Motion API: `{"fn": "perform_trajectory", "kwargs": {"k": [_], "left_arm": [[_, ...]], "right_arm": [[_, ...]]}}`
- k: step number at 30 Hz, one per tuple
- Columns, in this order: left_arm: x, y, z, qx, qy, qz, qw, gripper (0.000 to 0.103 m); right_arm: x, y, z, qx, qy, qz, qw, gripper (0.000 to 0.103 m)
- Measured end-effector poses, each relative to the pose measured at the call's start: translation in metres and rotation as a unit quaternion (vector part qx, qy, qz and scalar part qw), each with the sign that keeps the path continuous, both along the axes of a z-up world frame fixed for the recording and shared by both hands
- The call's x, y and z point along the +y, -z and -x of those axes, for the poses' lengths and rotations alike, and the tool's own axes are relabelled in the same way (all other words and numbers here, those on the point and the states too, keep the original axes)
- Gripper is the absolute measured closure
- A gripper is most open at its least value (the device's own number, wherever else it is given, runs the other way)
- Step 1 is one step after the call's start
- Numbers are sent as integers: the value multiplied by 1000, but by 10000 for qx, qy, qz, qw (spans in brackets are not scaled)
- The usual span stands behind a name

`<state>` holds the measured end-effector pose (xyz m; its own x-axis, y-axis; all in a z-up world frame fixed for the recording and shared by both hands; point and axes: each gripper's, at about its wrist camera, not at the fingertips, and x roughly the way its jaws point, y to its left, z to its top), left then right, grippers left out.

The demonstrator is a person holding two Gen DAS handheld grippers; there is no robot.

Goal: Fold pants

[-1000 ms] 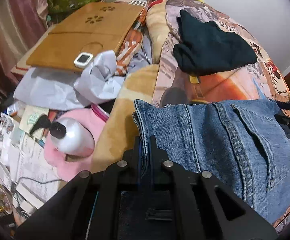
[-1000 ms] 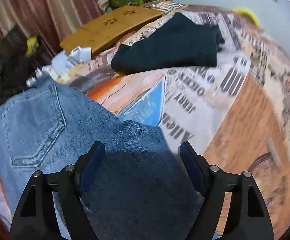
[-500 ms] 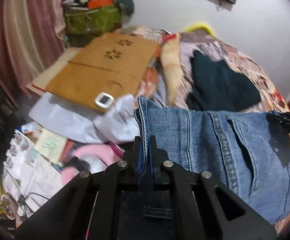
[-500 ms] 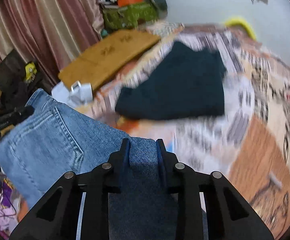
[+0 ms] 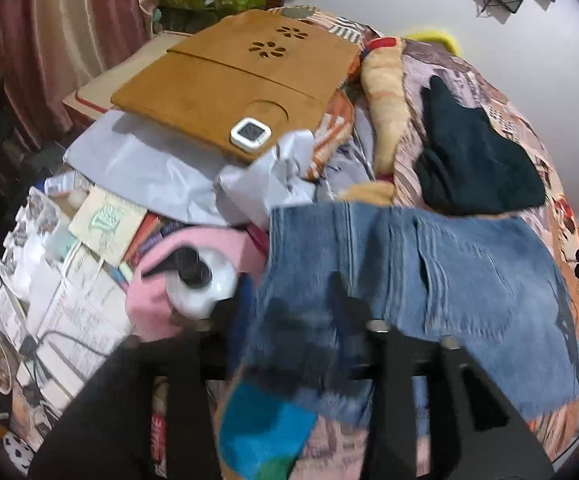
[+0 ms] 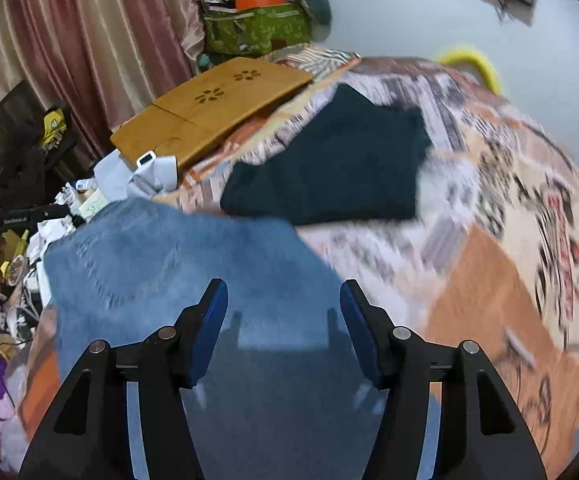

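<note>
The blue jeans [image 5: 449,272] lie folded on the patterned bedspread [image 5: 489,92], back pocket up. In the left wrist view my left gripper [image 5: 293,312] is blurred with its fingers spread apart over the jeans' left edge, holding nothing. In the right wrist view the jeans [image 6: 193,264] lie under my right gripper [image 6: 283,320], whose blue-padded fingers [image 6: 209,320] stand wide apart above the denim, empty.
A folded dark garment [image 6: 329,168] lies on the bed beyond the jeans. A wooden lap tray [image 5: 233,76] with a small white clock [image 5: 249,133], grey paper, a white bottle [image 5: 201,284] on pink cloth and papers crowd the left side. Curtains hang at left.
Both grippers held the jeans lifted half a second ago. Now both have opened and the jeans lie flat on the bed; both views are blurred from motion.
</note>
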<state>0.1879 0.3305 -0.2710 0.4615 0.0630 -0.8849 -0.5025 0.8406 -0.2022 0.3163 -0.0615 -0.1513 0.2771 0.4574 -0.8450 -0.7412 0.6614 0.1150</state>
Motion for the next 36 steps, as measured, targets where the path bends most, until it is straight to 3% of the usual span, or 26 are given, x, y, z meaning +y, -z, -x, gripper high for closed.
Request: {"fn": "perform_trajectory", "kwargs": {"k": [1, 3, 9, 12, 14, 17, 18, 20, 22, 23, 24, 27, 30, 32, 36], "left_arm": [[-4, -1, 5, -19, 16, 70, 10000, 47], [-11, -2, 17, -119, 21, 444, 9989, 28], [-33, 4, 24, -235, 198, 1448, 9890, 28], [-45, 12, 12, -162, 267, 1666, 9855, 27], [-50, 17, 3, -116, 209, 1554, 9876, 27], [-54, 31, -15, 66, 271, 1341, 9906, 30], [-53, 36, -20, 103, 265, 1388, 9899, 39], [-50, 43, -25, 99, 205, 1496, 9885, 48], [-50, 37, -23, -136, 160, 1413, 9897, 63], [-52, 30, -23, -200, 100, 1139, 9932, 77], [-56, 19, -21, -235, 61, 654, 9976, 80], [-71, -9, -13, -583, 172, -269, 9978, 83], [-85, -25, -4, -708, 258, -829, 9937, 84], [-86, -24, 2, -677, 266, -848, 9937, 84], [-77, 9, 11, -362, 280, -384, 9982, 83]], "right_arm": [[-11, 1, 5, -13, 114, 25, 9999, 48], [-27, 3, 14, -24, 230, 97, 9997, 47], [-61, 18, 45, 72, 449, 284, 9986, 47], [-73, 23, 58, -38, 551, 266, 9981, 44], [-83, 24, 60, 1, 716, 137, 9973, 38], [-95, 32, 56, 367, 938, -152, 9948, 38], [-98, 33, 56, 437, 985, -233, 9939, 37], [-101, 34, 59, 446, 1001, -299, 9935, 37], [-102, 34, 62, 400, 1002, -311, 9937, 37], [-103, 35, 64, 386, 1009, -328, 9936, 37], [-104, 35, 65, 387, 1016, -347, 9935, 37], [-107, 37, 64, 404, 1057, -398, 9928, 37], [-111, 36, 67, 363, 1115, -406, 9923, 37], [-116, 35, 67, 384, 1147, -411, 9918, 37], [-137, 35, 64, 530, 1342, -419, 9886, 34]]}}
